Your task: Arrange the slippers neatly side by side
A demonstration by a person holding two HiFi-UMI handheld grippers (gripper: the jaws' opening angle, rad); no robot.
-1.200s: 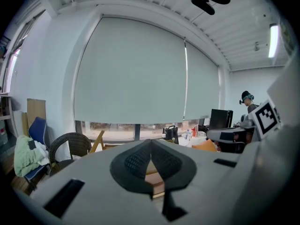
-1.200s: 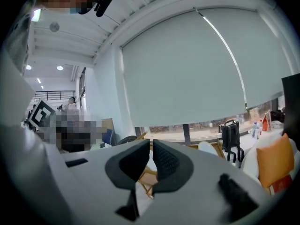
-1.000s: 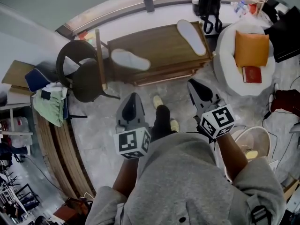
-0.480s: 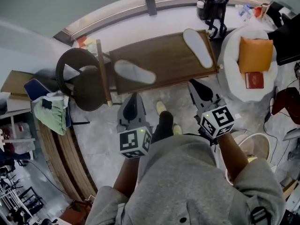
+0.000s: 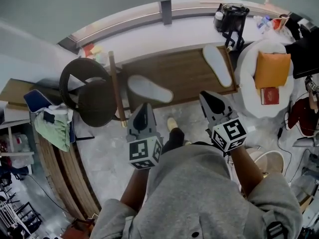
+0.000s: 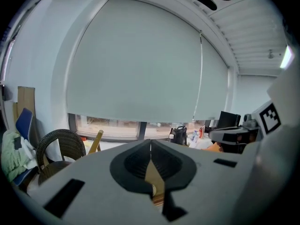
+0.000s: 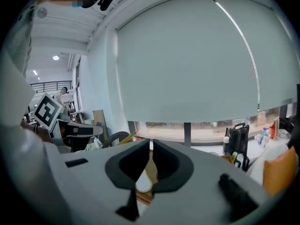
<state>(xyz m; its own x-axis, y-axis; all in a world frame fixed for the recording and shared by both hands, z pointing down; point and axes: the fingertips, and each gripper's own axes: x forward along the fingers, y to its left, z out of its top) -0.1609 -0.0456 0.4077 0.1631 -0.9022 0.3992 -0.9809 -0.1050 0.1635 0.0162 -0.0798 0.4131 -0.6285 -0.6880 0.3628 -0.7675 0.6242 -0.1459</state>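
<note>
Your left gripper [image 5: 144, 107] and right gripper [image 5: 207, 97] both have their jaws pressed together, with nothing between them. They hover near the front edge of the wooden table [image 5: 189, 76]. The left slipper [image 5: 149, 88] lies on the table at your 12 o'clock, with its long axis from 10 to 4 o'clock. The right slipper [image 5: 218, 65] lies well apart from it at 1 o'clock, with its axis about 11 to 5. Which end is the toe, I cannot tell. A wooden pole [image 5: 117, 88] and a wicker chair [image 5: 82, 86] stand at 10 o'clock. A white seat [image 5: 246, 68] with an orange cushion [image 5: 272, 69] is at 2 o'clock.

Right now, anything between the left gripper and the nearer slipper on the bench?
Nothing visible. The left gripper, jaws shut and empty, is near the front edge of the bench; only bare wood lies before the left slipper.
</note>
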